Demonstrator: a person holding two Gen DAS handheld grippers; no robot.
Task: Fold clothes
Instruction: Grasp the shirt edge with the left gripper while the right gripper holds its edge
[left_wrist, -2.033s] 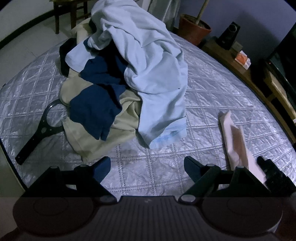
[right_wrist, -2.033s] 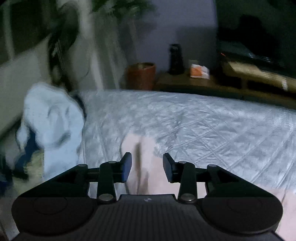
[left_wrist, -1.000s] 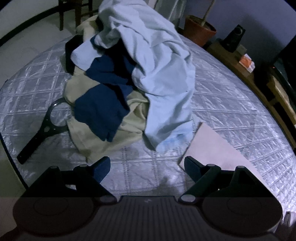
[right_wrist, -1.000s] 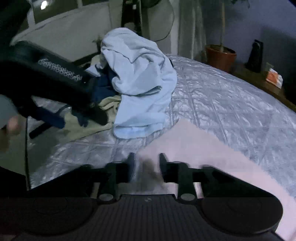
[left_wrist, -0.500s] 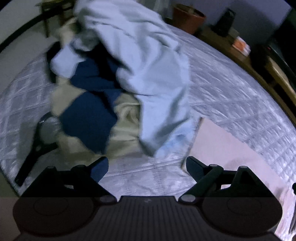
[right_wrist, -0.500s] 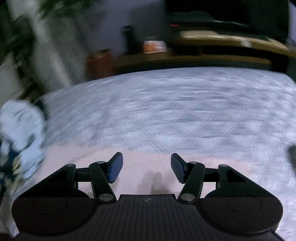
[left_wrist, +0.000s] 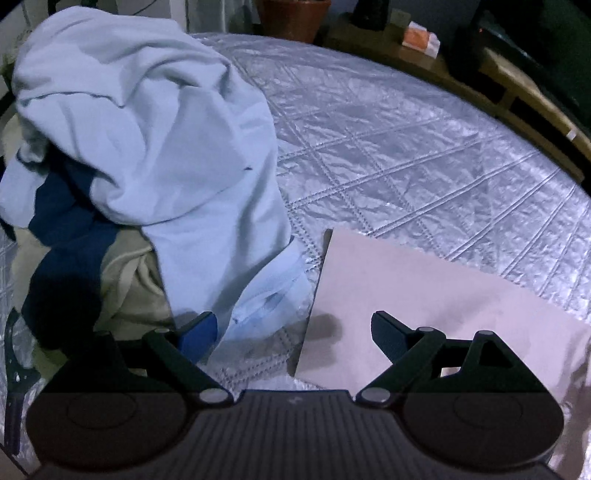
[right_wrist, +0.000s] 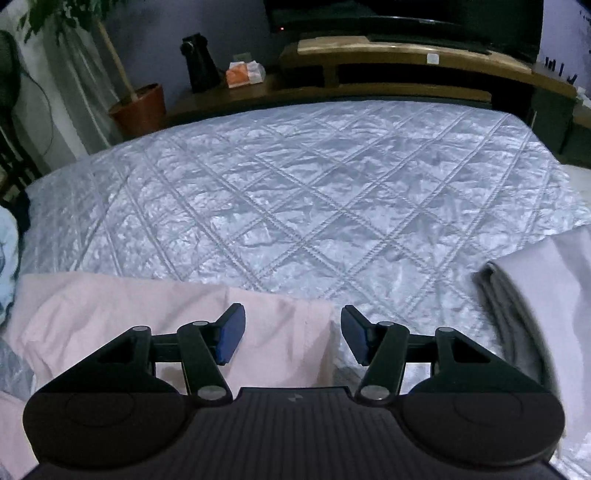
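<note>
A pink cloth lies spread flat on the silver quilted bed. My left gripper hovers open over the cloth's left edge, and that edge runs between the jaws without touching them. Left of it rises a heap of clothes: a light blue garment on top, navy fabric and beige fabric under it. In the right wrist view the pink cloth fills the lower left. My right gripper stands open above its right end, pads clear of the fabric.
A folded grey and white stack lies at the right edge of the bed. A black racket-like object sticks out from under the heap. Beyond the bed stand a plant pot, a dark speaker, an orange box and a low wooden unit.
The pink cloth, a narrow strip two seconds ago, now lies spread out. My left gripper moved right to its left edge. My right gripper swung right to the other end and widened its jaws.
</note>
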